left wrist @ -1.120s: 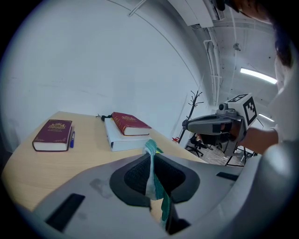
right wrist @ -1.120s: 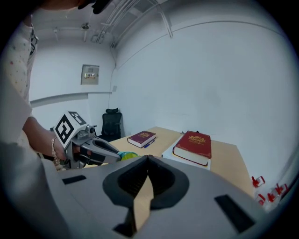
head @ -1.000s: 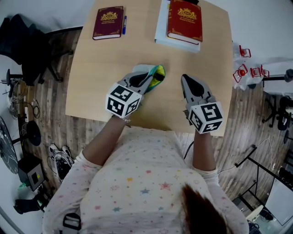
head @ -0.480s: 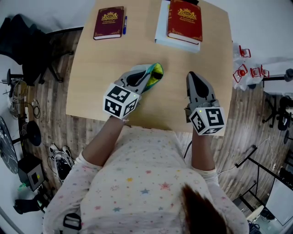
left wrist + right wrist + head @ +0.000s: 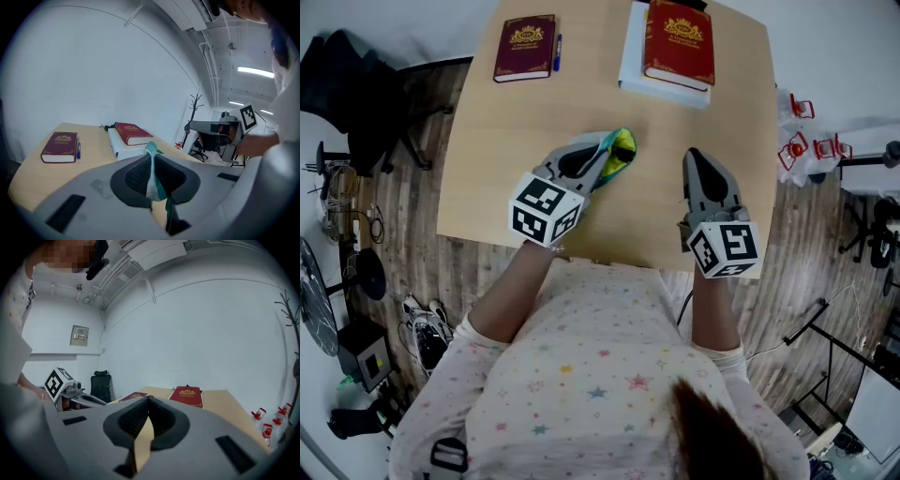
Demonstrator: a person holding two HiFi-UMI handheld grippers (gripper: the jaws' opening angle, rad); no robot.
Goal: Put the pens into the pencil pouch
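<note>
The pencil pouch, teal, green and yellow, hangs from my left gripper over the middle of the table. In the left gripper view the jaws are shut on a fold of the pouch's teal fabric. One blue pen lies at the far left of the table, next to a dark red book; it also shows as the pen beside that book. My right gripper is shut with nothing in it, to the right of the pouch; only the wooden table shows past the right gripper.
A red book lies on a white book at the table's far edge. The wooden table ends close to my body. Around it the floor holds a black chair, cables and stands.
My left gripper has drawn back slightly toward me with the pouch, whose end now stands higher. My right gripper has shifted a little to the right.
</note>
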